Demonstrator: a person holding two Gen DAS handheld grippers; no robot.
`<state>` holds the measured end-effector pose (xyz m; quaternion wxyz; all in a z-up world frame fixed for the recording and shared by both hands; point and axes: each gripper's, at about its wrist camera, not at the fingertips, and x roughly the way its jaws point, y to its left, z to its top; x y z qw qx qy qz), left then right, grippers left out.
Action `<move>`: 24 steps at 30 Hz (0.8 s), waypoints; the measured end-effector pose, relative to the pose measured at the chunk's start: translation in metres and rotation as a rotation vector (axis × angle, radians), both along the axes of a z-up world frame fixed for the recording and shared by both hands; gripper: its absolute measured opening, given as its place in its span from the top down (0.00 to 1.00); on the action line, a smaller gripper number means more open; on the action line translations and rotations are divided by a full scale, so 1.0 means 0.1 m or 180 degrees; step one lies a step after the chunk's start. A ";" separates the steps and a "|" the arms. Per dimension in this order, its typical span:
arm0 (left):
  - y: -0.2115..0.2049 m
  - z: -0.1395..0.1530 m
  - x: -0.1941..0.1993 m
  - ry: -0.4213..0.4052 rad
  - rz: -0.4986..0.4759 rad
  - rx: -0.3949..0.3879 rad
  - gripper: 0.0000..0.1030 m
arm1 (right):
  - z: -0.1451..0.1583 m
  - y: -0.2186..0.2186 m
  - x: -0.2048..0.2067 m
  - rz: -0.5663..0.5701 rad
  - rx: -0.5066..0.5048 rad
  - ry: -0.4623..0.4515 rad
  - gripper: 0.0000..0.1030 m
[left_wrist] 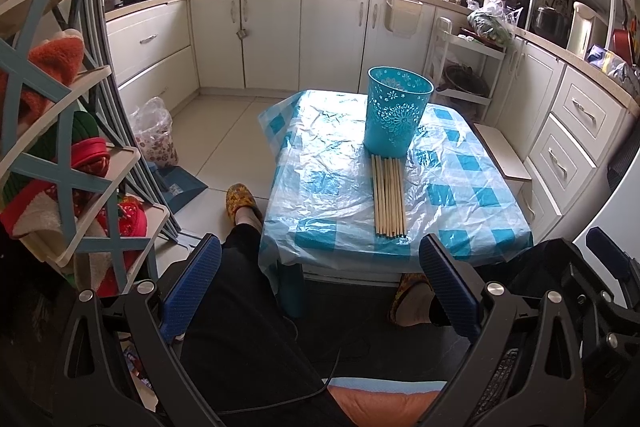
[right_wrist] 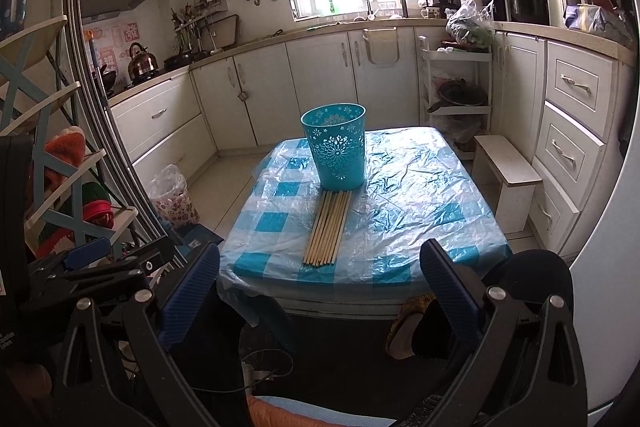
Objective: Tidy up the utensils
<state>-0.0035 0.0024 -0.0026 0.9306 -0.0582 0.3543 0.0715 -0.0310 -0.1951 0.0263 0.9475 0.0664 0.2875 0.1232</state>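
Several wooden chopsticks (left_wrist: pixel 389 195) lie side by side in a neat row on the table, their far ends against a teal perforated bin (left_wrist: pixel 397 111). They show in the right wrist view too: chopsticks (right_wrist: pixel 329 227), bin (right_wrist: pixel 337 146). My left gripper (left_wrist: pixel 320 265) is open and empty, held low before the table's near edge. My right gripper (right_wrist: pixel 320 269) is open and empty, also short of the near edge. The left gripper's body (right_wrist: pixel 86 259) shows at the left of the right wrist view.
The small table (left_wrist: pixel 460 187) has a blue-checked cloth under clear plastic. A white stool (right_wrist: pixel 506 167) stands right of it. A shelf rack with clothes (left_wrist: pixel 60 155) stands at the left. The person's legs and slippers (left_wrist: pixel 242 201) are below. Kitchen cabinets ring the room.
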 end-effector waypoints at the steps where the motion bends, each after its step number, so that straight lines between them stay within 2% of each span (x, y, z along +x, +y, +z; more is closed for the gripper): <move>1: 0.00 -0.01 0.01 0.0007 -0.0006 -0.0002 0.07 | -0.01 0.00 0.01 0.0006 -0.0001 0.0011 0.07; 11: 0.04 -0.16 0.25 0.0088 0.0010 0.0037 0.07 | -0.19 0.06 0.28 0.0069 -0.0104 0.0195 0.07; 16: 0.17 -0.30 0.53 0.0181 0.0057 -0.0060 0.07 | -0.42 0.06 0.69 0.0054 -0.0245 0.0349 0.07; 20: 0.27 -0.40 0.79 0.0216 0.0121 -0.0180 0.07 | -0.73 0.06 1.21 0.0037 -0.0356 0.0564 0.07; 22: 0.30 -0.46 0.93 0.0260 0.0152 -0.0229 0.07 | -0.90 0.04 1.47 0.0024 -0.0342 0.0692 0.12; 24: 0.33 -0.52 1.08 0.0323 0.0174 -0.0258 0.07 | -1.07 0.05 1.75 0.0049 -0.0328 0.0848 0.31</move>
